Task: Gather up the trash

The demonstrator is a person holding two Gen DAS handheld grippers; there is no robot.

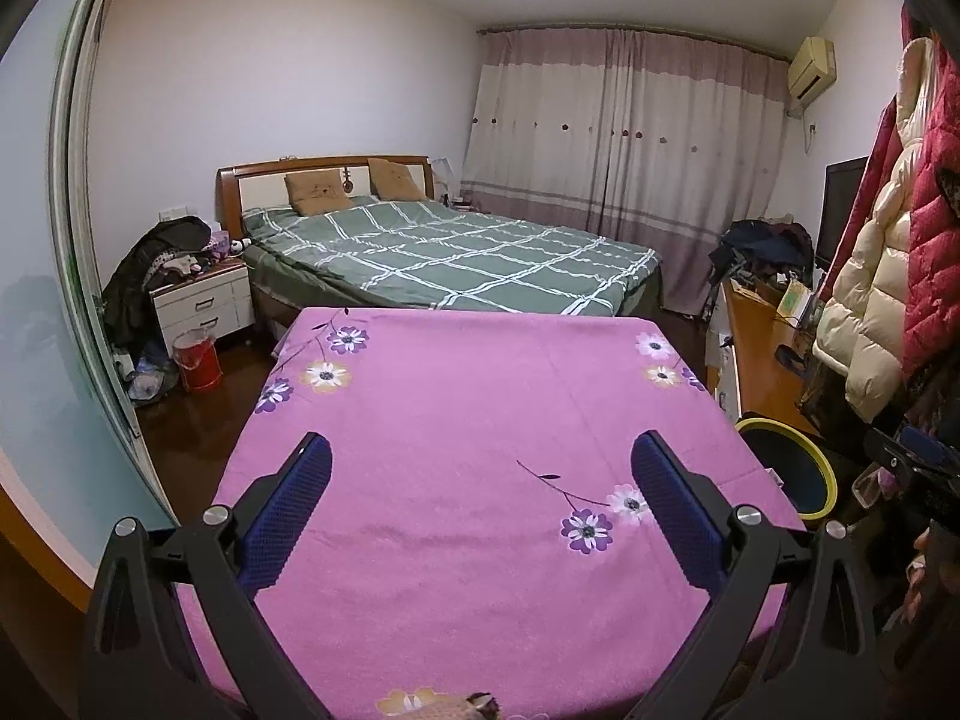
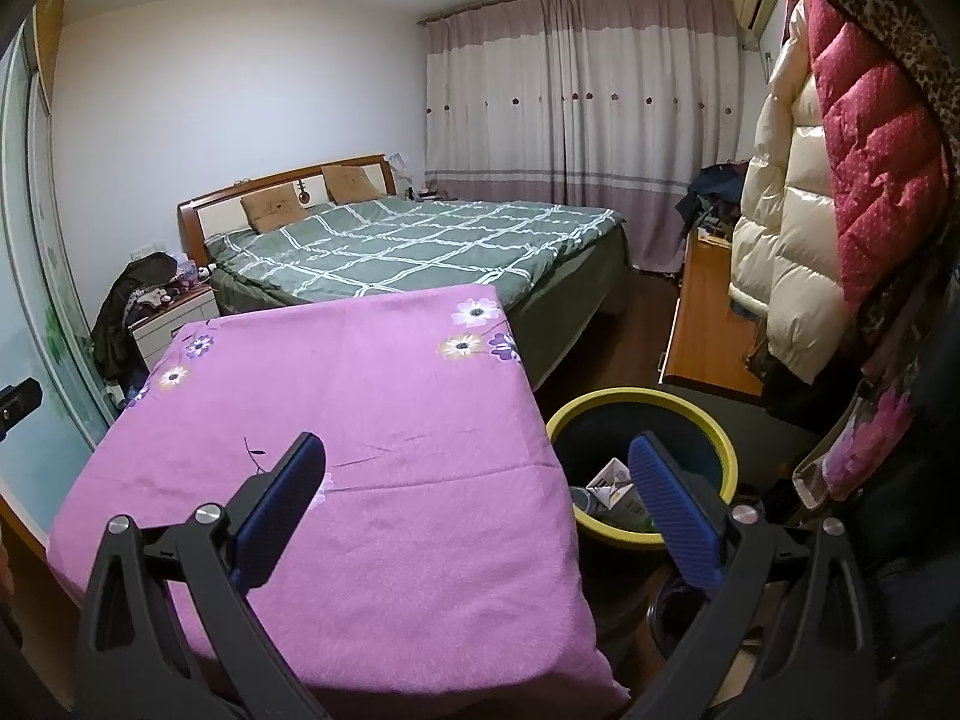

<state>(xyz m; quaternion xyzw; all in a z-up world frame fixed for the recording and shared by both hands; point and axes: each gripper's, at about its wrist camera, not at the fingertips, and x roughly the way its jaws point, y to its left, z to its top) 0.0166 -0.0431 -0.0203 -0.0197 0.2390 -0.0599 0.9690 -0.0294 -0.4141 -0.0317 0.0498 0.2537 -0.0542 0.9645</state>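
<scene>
Right wrist view shows the right tongs (image 2: 477, 480) spread wide and holding nothing, hovering over the near right corner of the desk (image 2: 360, 396), which is draped in a pink flowered cloth. One blue pad (image 2: 672, 492) hangs above the mouth of the yellow-rimmed bin (image 2: 714, 426) that stands on the floor just beside the desk's right edge. Inside the bin lie the collected pieces: a white folded carton (image 2: 612, 483) and what looks like a dark can or bottle (image 2: 585, 501) beside it, partly hidden by the rim. The carton lies tilted, its long axis seemingly running from the bin's near wall up toward the far right, one pointed corner up; I cannot tell which end is its opening.

Left wrist view has the left tongs (image 1: 480, 468) equally spread and empty above the middle of the cloth, with the bin (image 1: 822, 468) only partly seen past the desk's right edge. No loose trash shows on the cloth in either view, apart from a small brownish scrap (image 1: 480, 703) at the very bottom edge, too cropped to name.

Judging from this, the drop into the bin looks done and the step in hand is a sweep for anything left. To do it well, both tongs should be kept spread, the near edge of the desk checked for that scrap, and any grasp taken across a piece's short side so it falls cleanly inside the rim.
</scene>
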